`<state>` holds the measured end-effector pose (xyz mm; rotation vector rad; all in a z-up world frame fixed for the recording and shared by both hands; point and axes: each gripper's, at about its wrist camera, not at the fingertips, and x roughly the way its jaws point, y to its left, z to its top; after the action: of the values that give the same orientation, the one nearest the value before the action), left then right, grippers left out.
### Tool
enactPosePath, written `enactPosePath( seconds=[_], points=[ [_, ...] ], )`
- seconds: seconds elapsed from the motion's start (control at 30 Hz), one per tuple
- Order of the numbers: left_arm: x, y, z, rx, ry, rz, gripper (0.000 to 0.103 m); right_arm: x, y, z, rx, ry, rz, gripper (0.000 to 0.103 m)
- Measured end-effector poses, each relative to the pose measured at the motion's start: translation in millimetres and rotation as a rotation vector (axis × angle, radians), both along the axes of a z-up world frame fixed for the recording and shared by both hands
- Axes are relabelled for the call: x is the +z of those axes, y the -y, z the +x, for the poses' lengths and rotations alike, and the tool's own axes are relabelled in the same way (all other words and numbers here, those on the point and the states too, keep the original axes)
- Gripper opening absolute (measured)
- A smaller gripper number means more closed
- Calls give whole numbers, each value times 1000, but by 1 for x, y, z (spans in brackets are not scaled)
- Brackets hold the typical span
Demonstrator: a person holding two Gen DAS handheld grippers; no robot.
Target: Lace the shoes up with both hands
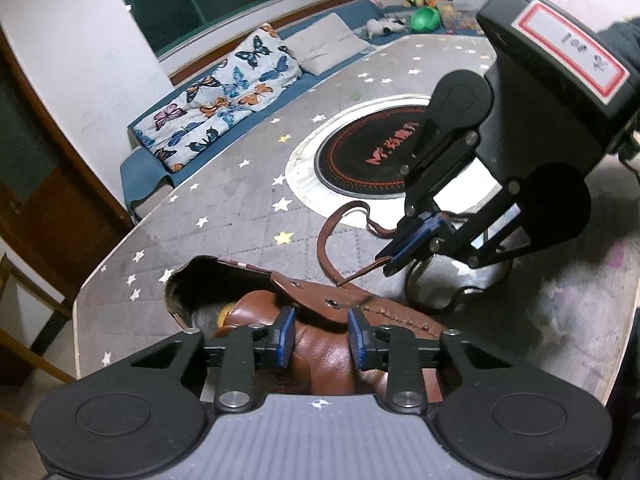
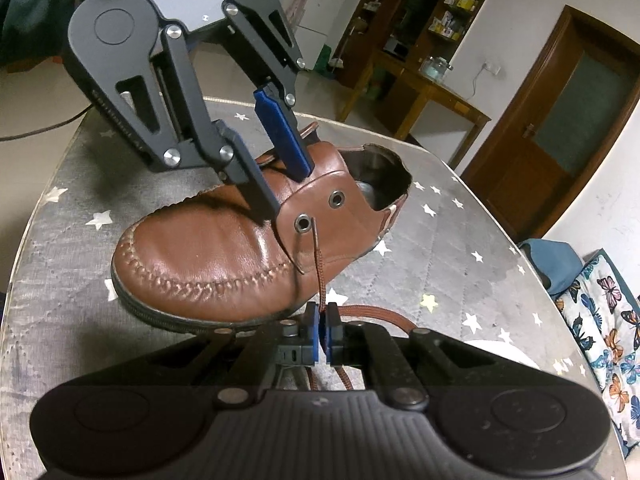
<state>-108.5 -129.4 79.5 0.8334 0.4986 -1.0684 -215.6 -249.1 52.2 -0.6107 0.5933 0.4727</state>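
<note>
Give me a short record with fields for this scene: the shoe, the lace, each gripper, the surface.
shoe: brown leather shoe, on its sole, two eyelets visible on one flap
lace: brown lace, tip pointing at the front eyelet, not through it
right gripper: jaws shut on lace
left gripper: jaws astride the shoe's laced part, contact unclear
surface: grey starred cloth

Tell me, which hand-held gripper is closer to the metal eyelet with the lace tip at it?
The right hand-held gripper: it pinches the brown lace just below that eyelet. The left hand-held gripper straddles the brown shoe at its tongue, behind that eyelet flap.
</note>
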Motion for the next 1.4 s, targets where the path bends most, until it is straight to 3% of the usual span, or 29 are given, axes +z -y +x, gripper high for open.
enactPosePath(
  seconds=[0.4,0.67,1.0,1.4],
  points=[
    [-2,3,3,-16,18,46,24,-1,0,0,5,6,-7,3],
    [-2,2,5,-19,10,28,24,-2,2,3,0,5,-26,3],
    [-5,13,-3,-42,93,141,23,-2,3,1,-1,8,-23,2],
    [-11,14,1,-33,91,77,23,-4,4,-2,-10,12,-48,2]
  ],
)
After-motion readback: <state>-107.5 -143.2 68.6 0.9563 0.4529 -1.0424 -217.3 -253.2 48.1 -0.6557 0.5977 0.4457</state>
